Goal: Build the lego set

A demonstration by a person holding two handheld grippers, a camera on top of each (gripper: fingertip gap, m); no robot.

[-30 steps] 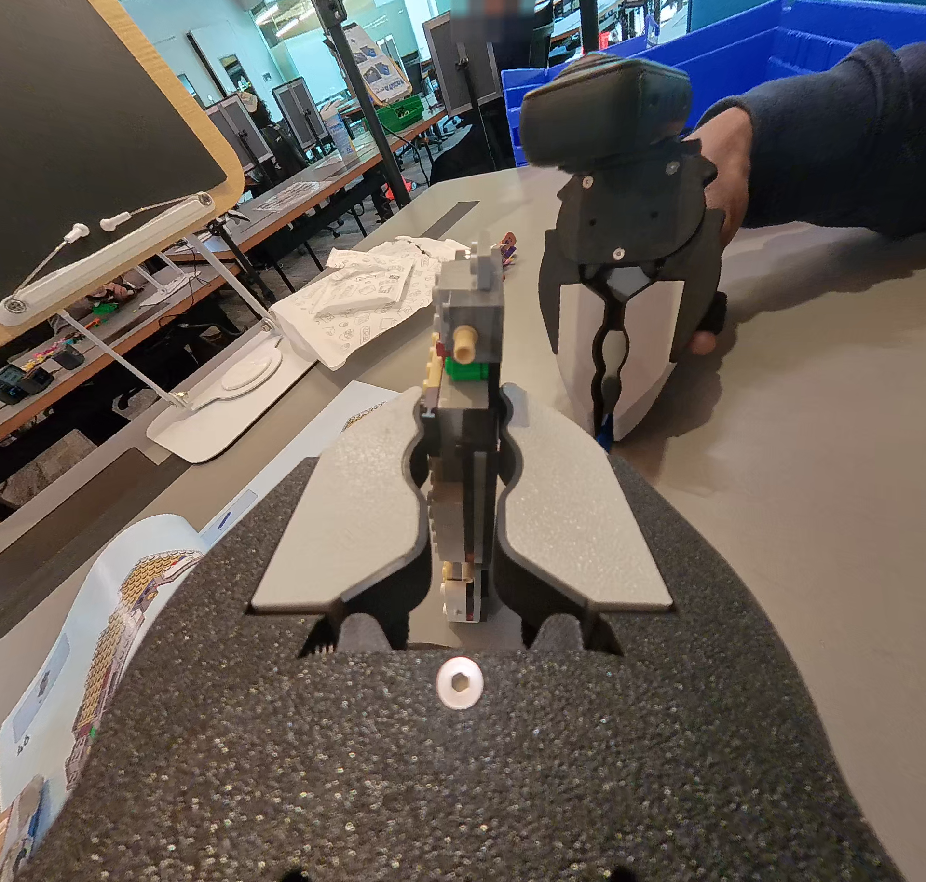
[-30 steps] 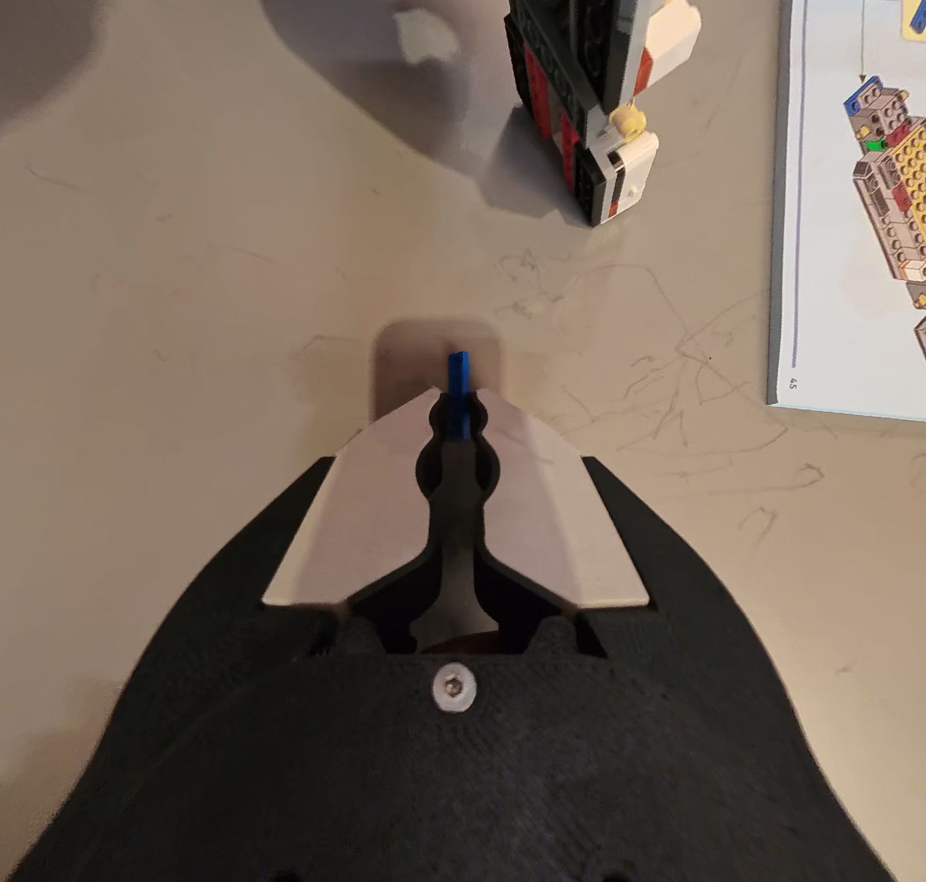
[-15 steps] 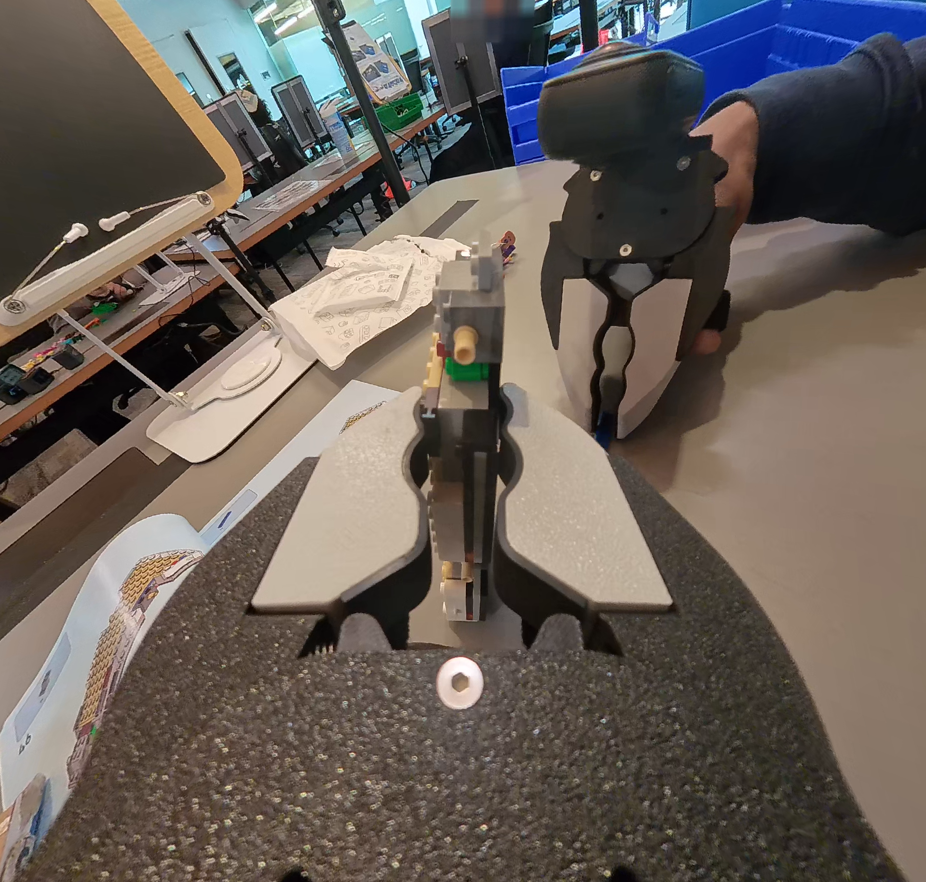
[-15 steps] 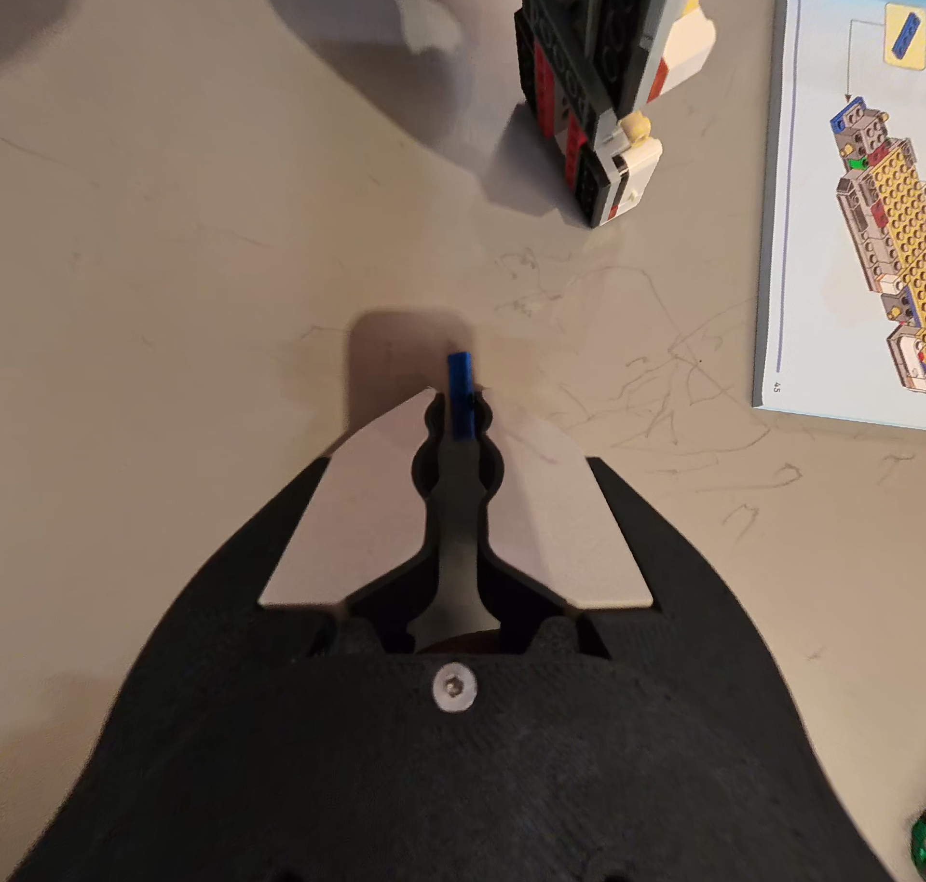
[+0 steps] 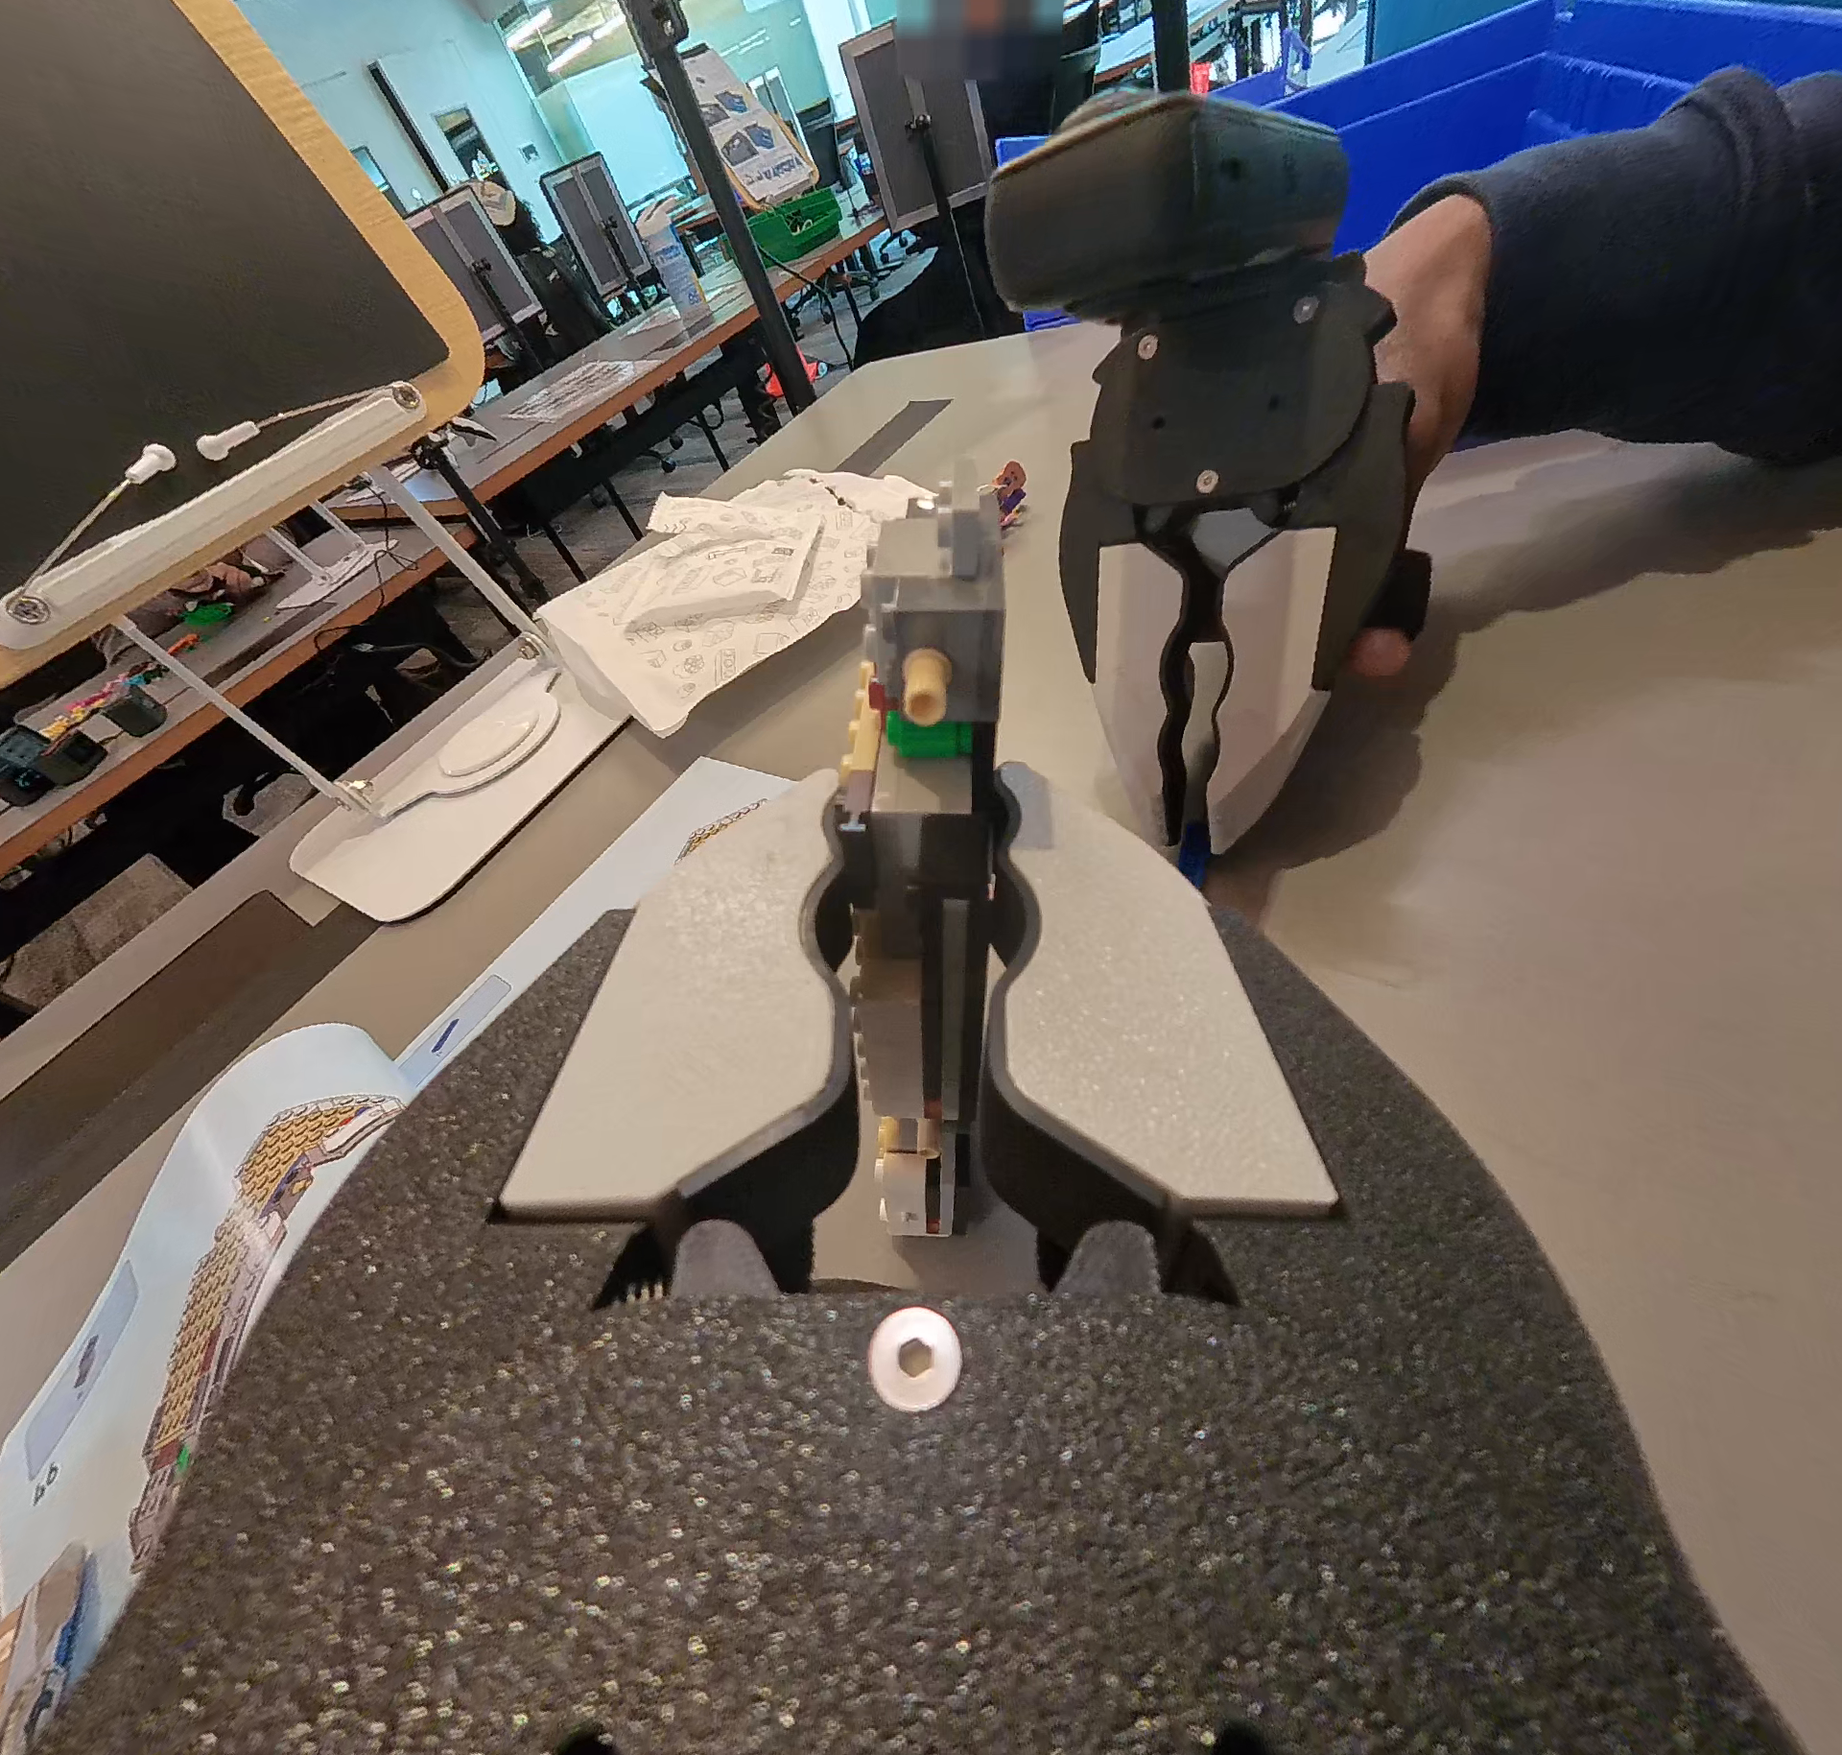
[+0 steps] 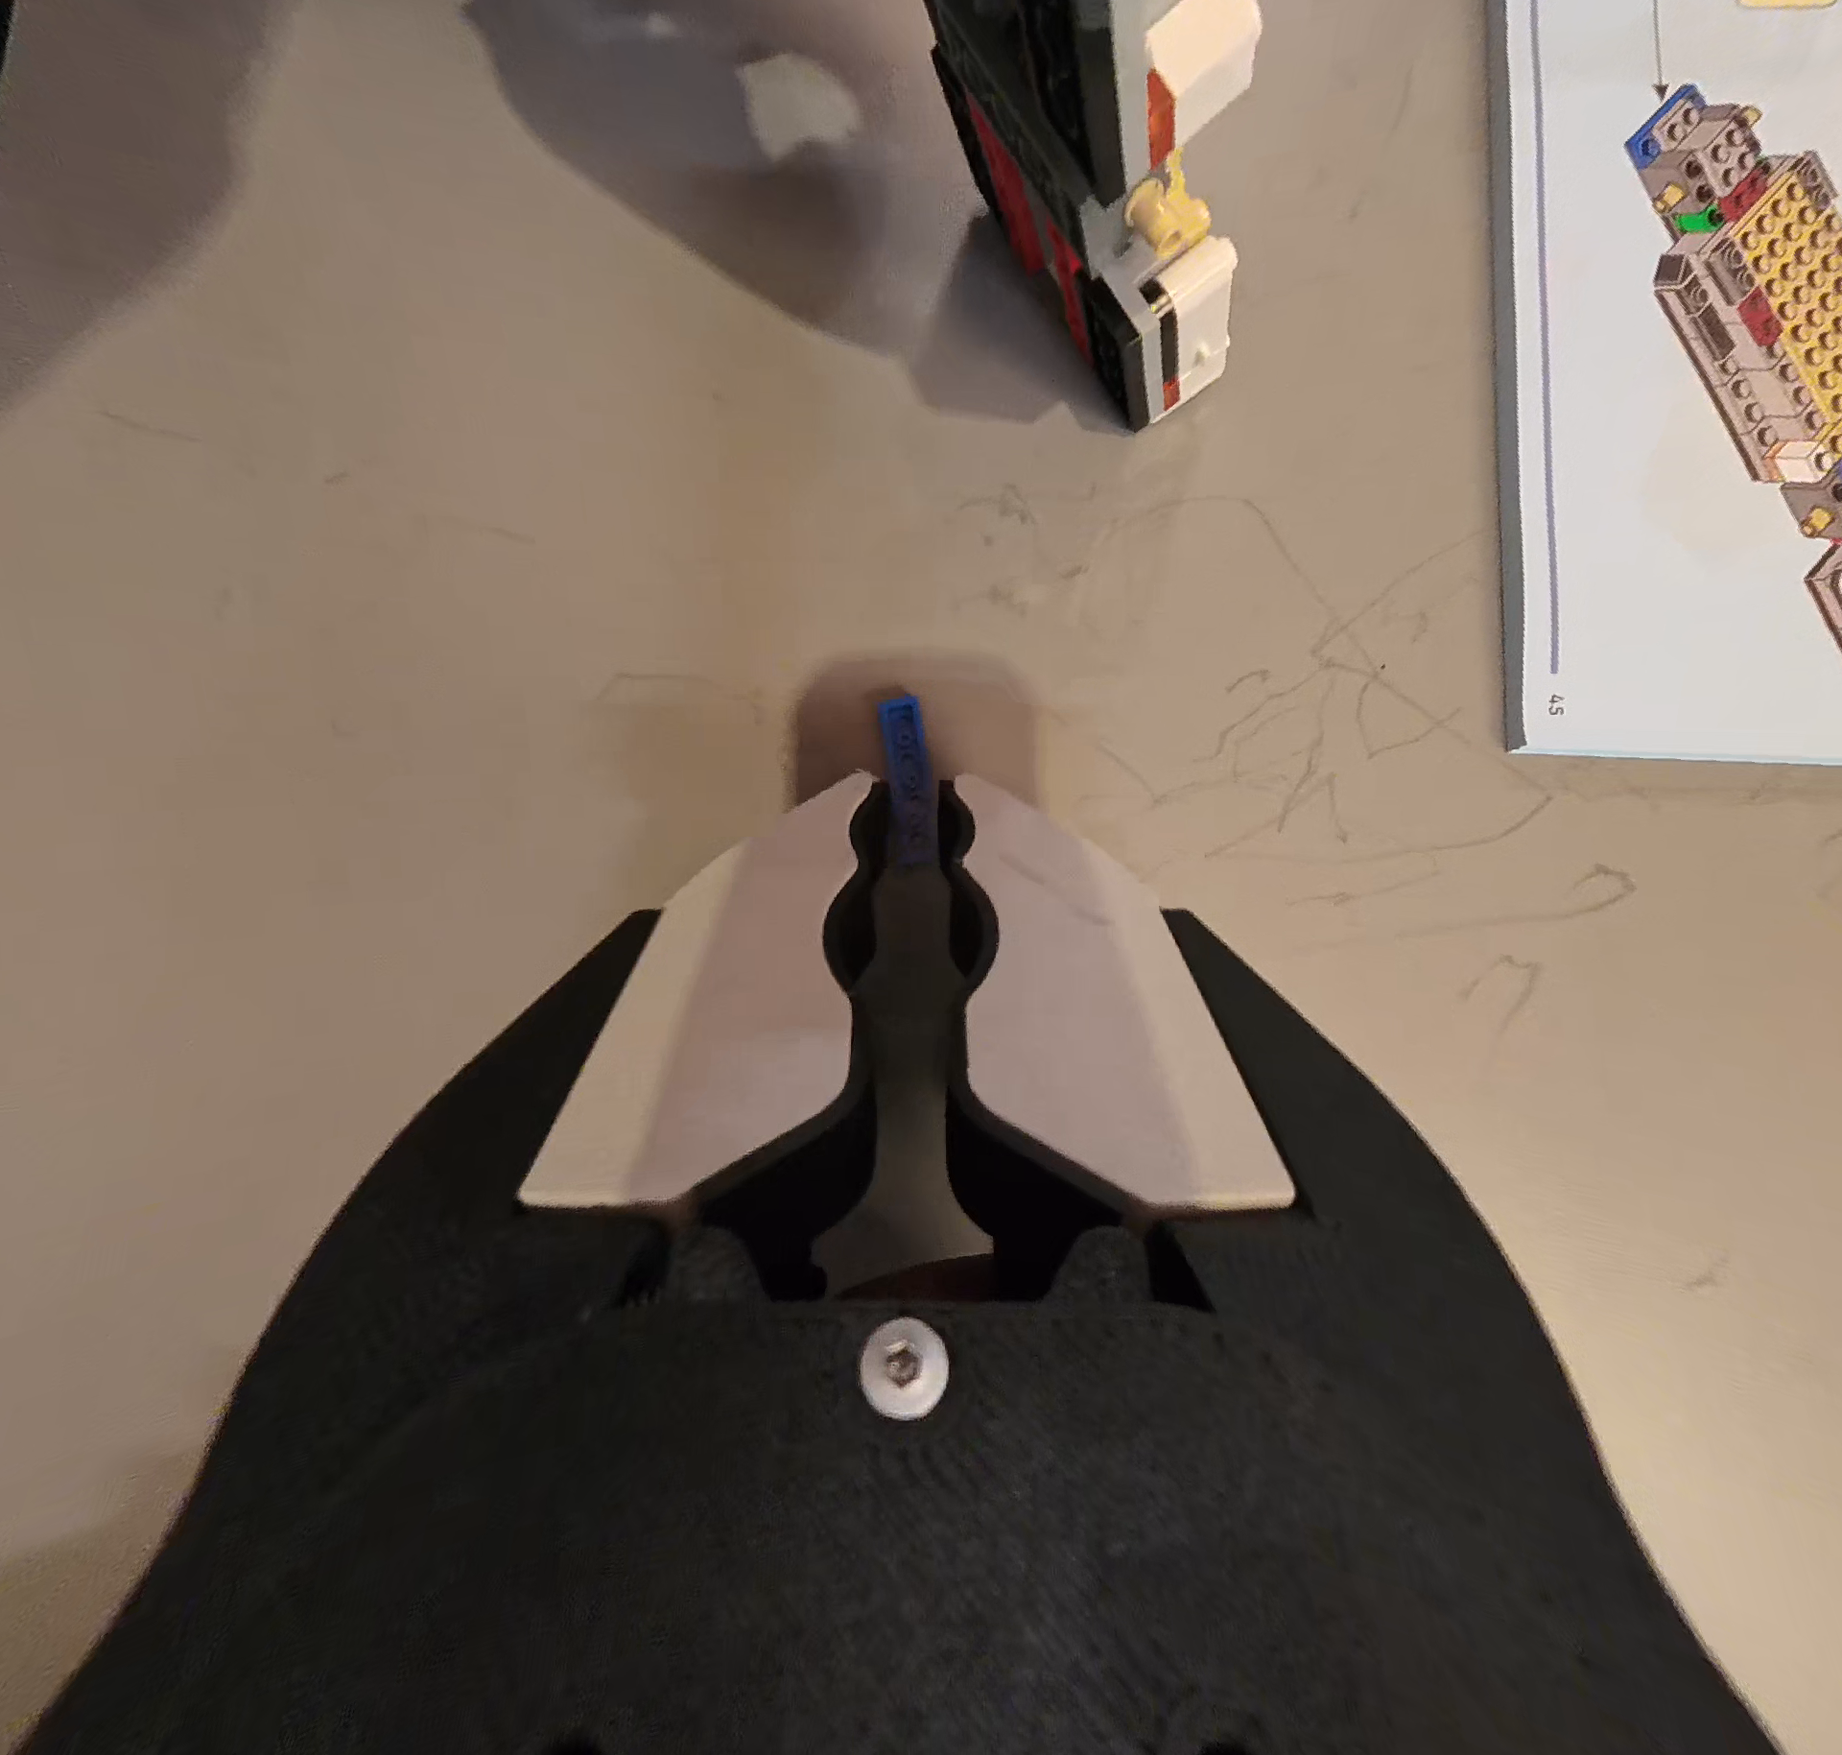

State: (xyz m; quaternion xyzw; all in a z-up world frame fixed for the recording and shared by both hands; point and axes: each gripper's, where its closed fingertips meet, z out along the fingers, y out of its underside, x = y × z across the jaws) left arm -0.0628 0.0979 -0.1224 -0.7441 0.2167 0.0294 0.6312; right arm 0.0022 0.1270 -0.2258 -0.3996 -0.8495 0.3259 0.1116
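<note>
Jaws first: your left gripper (image 5: 919,895) is clamped on the grey brick model (image 5: 922,810), pads pressing both of its flat sides, with the model standing upright between them and its foot on the counter (image 5: 1555,910). Keep that grip square and steady so the tan peg (image 5: 922,688) and green piece (image 5: 927,738) near the top stay facing you.

Just beyond and to the right, your right gripper (image 6: 912,790) points almost straight down at the counter, its jaws nearly together around a thin blue plate (image 6: 902,760) held on edge. The plate's far end pokes out past the fingertips, and I judge it to be touching or just above the counter. A sliver that narrow can pivot, so squeeze evenly and lift straight before you turn the wrist. The open instruction booklet (image 6: 1675,311) lies to one side, well apart from the plate.

Farther off sit white printed bags (image 5: 728,581), a lamp base (image 5: 439,810) and blue bins (image 5: 1555,112).

Against the earlier frames, the left grip has not changed. The right gripper has shifted slightly over the counter, so the model and booklet sit differently in its view, while the plate stays between its jaws.
</note>
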